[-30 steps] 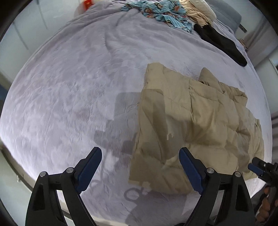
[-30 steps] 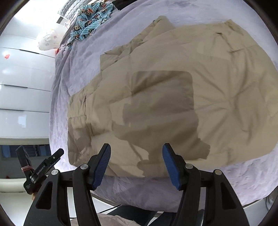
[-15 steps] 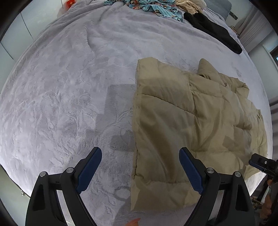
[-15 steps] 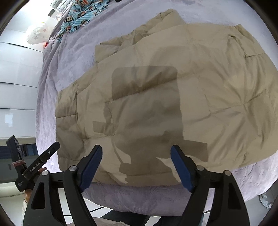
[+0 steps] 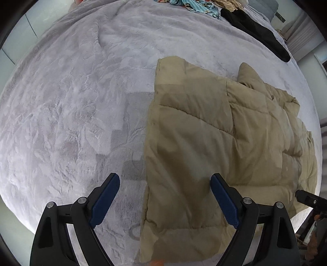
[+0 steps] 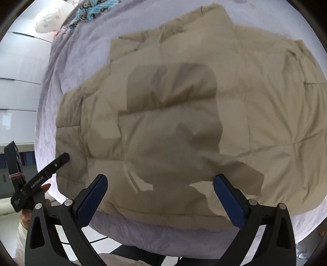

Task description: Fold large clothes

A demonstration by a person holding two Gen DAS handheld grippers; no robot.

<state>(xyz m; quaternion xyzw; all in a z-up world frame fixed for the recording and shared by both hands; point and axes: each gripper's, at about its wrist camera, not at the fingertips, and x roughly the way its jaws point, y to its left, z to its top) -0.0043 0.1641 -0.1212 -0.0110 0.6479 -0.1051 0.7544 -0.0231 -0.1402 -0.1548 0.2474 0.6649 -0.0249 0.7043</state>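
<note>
A tan quilted puffer jacket (image 5: 224,143) lies flat on the grey bed, near its front edge; it fills most of the right wrist view (image 6: 194,112). My left gripper (image 5: 165,196) is open and empty, hovering above the jacket's left edge near its front corner. My right gripper (image 6: 160,197) is open and empty above the jacket's front edge. The left gripper's body shows at the left of the right wrist view (image 6: 40,180), and the right gripper's tip shows at the right edge of the left wrist view (image 5: 310,201).
A grey plush bedspread (image 5: 81,102) covers the bed. At its far end lie a black garment (image 5: 257,32) and a blue patterned garment (image 5: 196,6). White cabinet fronts (image 6: 18,98) stand beyond the bed's left side. The bed's front edge (image 6: 163,235) is just below my right gripper.
Both grippers have moved closer to the jacket. The right gripper's jaws have opened wider. The left gripper has shifted so the jacket's left edge sits between its fingers.
</note>
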